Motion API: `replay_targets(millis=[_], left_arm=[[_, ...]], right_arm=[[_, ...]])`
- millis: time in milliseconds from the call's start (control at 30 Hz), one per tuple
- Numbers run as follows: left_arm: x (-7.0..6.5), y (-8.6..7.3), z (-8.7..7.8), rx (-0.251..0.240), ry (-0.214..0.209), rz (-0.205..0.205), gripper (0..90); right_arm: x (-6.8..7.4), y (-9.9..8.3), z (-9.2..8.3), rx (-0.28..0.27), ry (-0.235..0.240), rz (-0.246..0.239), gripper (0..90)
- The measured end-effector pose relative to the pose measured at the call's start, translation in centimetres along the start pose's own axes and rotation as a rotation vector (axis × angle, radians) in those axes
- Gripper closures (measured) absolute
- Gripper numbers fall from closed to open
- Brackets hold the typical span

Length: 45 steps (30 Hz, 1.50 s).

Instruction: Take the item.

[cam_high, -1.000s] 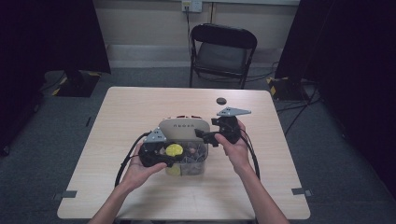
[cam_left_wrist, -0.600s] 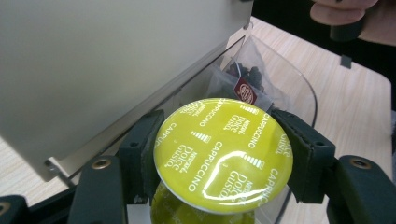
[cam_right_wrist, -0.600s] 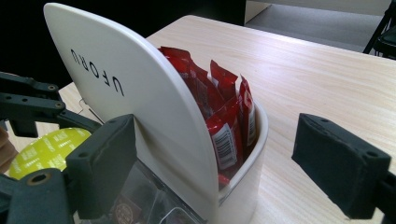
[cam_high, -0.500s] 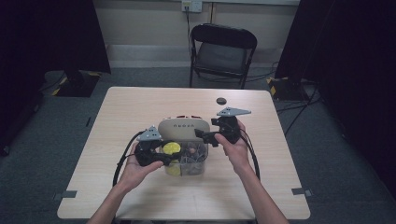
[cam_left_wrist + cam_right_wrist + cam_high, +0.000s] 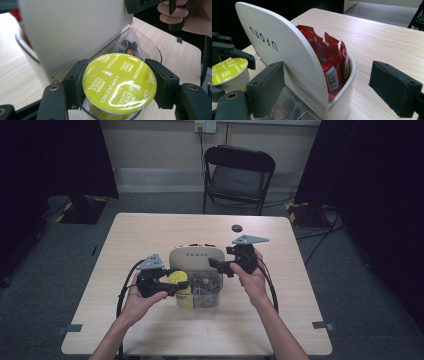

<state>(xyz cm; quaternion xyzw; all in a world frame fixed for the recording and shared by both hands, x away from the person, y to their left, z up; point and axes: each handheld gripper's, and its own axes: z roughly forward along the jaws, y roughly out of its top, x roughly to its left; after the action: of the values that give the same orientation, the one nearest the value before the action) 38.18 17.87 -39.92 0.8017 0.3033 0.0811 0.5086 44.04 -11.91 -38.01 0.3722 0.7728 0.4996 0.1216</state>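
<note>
Yellow capsule (image 5: 119, 83) is clamped by the left gripper (image 5: 117, 85); right gripper (image 5: 337, 92), wide open, nothing held. Capsule could easily get bumped against the organizer lid (image 5: 72, 30) and dropped.

We see the table (image 5: 150, 320) evenly lit from above amid dark surroundings; glare streaks the yellow capsule lid (image 5: 120, 83), and nearby fingers (image 5: 395, 87) look soft.

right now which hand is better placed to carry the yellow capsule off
The left: the left gripper is already shut on the yellow capsule, over the clear bin. The right gripper stands open around the white organizer, steadying it.
</note>
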Motion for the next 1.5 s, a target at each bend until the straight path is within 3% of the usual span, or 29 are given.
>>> replay_targets(millis=[400,700,1033,1133,1300,1500], left_arm=[[0.9,-0.3,-2.0,-0.039,0.005,-0.021,37.6],[1.7,-0.8,-3.2,-0.039,0.023,-0.031,37.7],[3.4,-2.0,-5.0,-0.044,0.078,-0.062,37.7],[3.9,-2.4,-5.4,-0.023,0.104,-0.046,37.7],[5.2,-3.4,-6.1,-0.014,0.129,-0.083,37.7],[6.5,-4.2,-6.5,0.019,0.159,-0.087,37.7]], right_arm=[[0.0,0.0,0.0,0.002,-0.002,-0.004,12.1],[0.0,0.1,0.0,0.001,-0.003,-0.003,12.1],[0.0,0.0,-0.1,-0.008,-0.001,0.003,12.5],[0.0,0.0,-0.1,-0.009,0.0,0.004,12.5],[0.0,0.0,0.0,-0.006,-0.001,0.002,12.2],[-0.1,-0.1,0.0,-0.008,0.003,0.005,12.0]])
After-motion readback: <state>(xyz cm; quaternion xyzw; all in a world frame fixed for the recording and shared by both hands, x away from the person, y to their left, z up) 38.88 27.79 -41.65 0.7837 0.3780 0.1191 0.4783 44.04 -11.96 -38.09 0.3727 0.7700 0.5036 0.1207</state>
